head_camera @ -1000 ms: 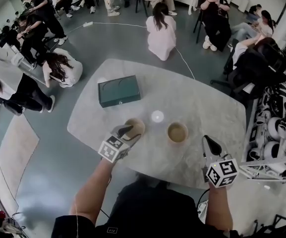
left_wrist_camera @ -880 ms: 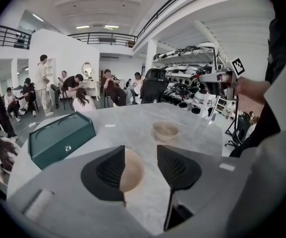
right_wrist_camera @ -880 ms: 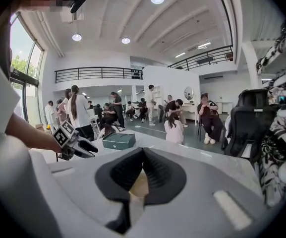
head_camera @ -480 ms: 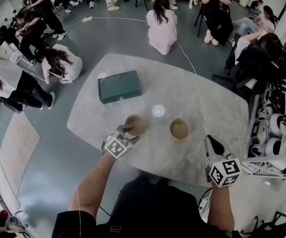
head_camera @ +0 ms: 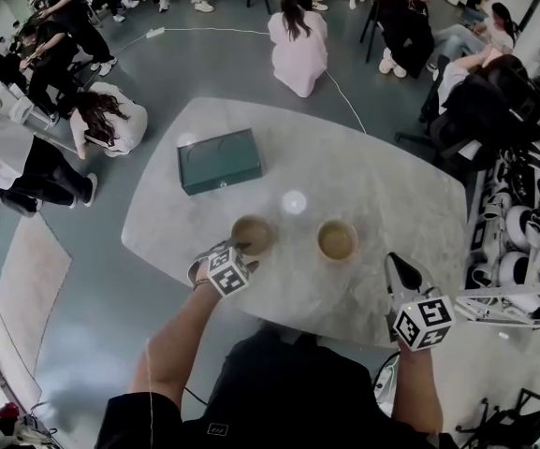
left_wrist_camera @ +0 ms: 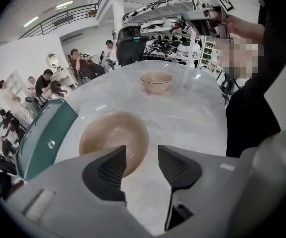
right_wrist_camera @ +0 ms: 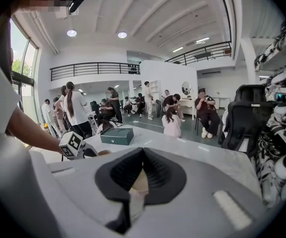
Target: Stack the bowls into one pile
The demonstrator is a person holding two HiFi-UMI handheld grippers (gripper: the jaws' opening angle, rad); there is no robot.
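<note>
On the table, head view: two tan bowls sit side by side and apart on the marble table [head_camera: 391, 190].
Left bowl [head_camera: 253, 234]: the right bowl [head_camera: 337, 240] is at its 3 o'clock, a green box [head_camera: 219, 160] at its 11 o'clock.
Left gripper [head_camera: 238, 249]: at the left bowl's 7 o'clock, tips at its rim.
Right gripper [head_camera: 399, 271]: at the right bowl's 5 o'clock, clear of it.
Surroundings: people [head_camera: 298, 40] sit on the floor at 12 o'clock.
Left gripper view, jaws: apart, pinching nothing. The near bowl's rim lies just past the left jaw and bare table shows in the gap.
Path between bowls: bare marble, with the box off at 9 o'clock.
Right gripper view, jaws: pressed together, empty. A sliver of tan bowl shows behind them.
</note>
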